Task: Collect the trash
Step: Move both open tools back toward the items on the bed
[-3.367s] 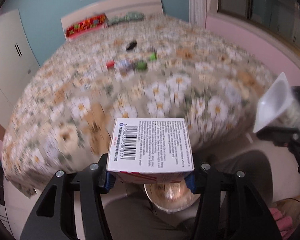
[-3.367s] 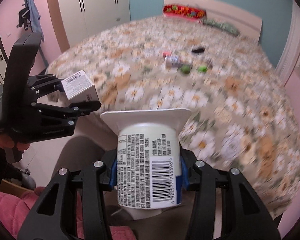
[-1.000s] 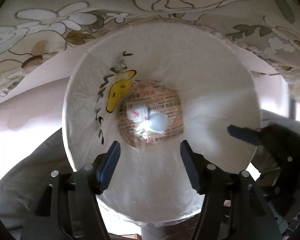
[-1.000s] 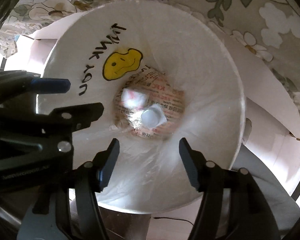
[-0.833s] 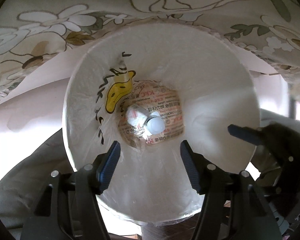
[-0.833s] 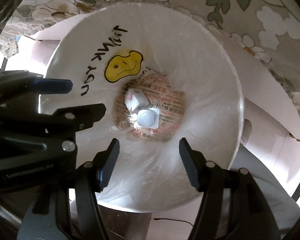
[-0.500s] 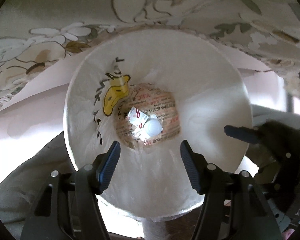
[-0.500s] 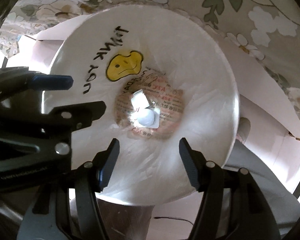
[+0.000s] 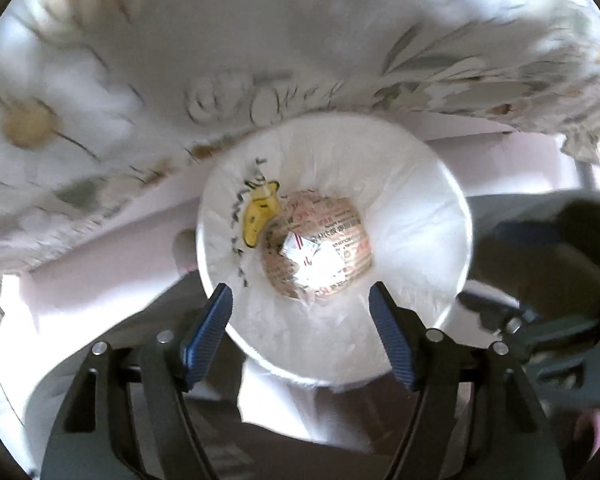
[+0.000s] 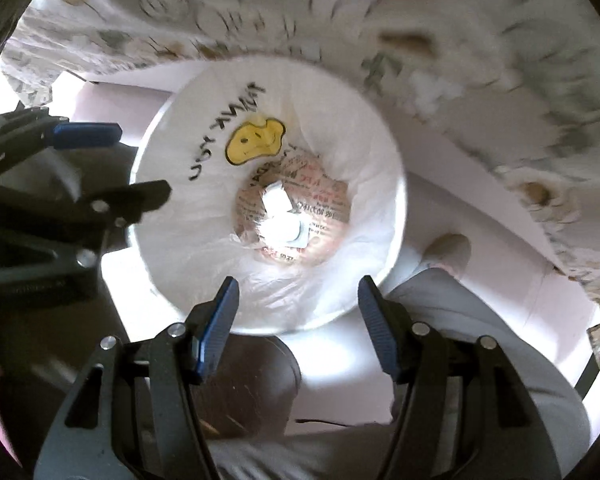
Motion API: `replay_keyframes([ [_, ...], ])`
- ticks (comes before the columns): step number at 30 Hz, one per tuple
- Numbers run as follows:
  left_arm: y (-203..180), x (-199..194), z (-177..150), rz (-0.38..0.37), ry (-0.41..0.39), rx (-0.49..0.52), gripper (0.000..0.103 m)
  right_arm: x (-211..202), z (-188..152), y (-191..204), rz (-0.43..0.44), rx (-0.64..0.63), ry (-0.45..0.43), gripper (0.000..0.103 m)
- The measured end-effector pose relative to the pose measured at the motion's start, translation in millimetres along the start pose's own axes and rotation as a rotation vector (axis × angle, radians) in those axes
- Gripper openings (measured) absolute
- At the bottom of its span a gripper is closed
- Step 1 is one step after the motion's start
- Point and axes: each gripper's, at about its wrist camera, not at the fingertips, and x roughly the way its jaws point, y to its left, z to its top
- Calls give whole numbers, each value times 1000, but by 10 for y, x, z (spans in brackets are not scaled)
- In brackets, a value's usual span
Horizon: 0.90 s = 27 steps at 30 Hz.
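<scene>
Now, both views aim straight down, blurred.
left gripper (image 9: 300,300): jaws spread, nothing between the pads, just been opening wider; blue pads (image 9: 208,332) frame the near rim of the bin.
right gripper (image 10: 296,292): jaws spread, empty; blue pads (image 10: 374,320) likewise over the bin's near rim.
left gripper from right view: seen at left edge (image 10: 112,164), black frame, one blue pad above, apart from the bin liner.
right gripper from left view: dark blurred shape at right edge (image 9: 548,280), beside the bin; state not readable in that view.
trouser leg (image 10: 480,328): grey, just below and right of the right jaws, beside the bin.
bin (image 9: 440,240): round, white, directly under both grippers, beyond the fingertips; mouth open.
liner (image 10: 340,140): white plastic bag lining the bin, yellow smiley (image 10: 256,140) and black lettering on the wall left of centre.
trash (image 9: 312,256): white carton and a white cup, at the bin bottom, touching, centred ahead of the jaws; which is which hard to tell in blur.
trash in right view (image 10: 282,218): same two white pieces, on a printed red-lettered bottom.
floor (image 10: 480,232): pale pink, around the bin.
bedspread (image 9: 100,100): floral, farthest, hangs past the far rim of the bin, fills top of both views.
</scene>
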Motion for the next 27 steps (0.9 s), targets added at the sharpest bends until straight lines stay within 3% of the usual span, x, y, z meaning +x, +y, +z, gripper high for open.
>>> replay_keyframes([
  [11,4,-1129,-88,58,-156,94,85,-1130,-134,-6,-48,-62,-149,66],
  [21,149,-2035,129,124,-307,43,90,-2167,-64,-75,-117,-97,-311,73],
  [27,237,-2461,270,134,-356,24,90,-2692,34,-103,-166,-133,-387,73],
])
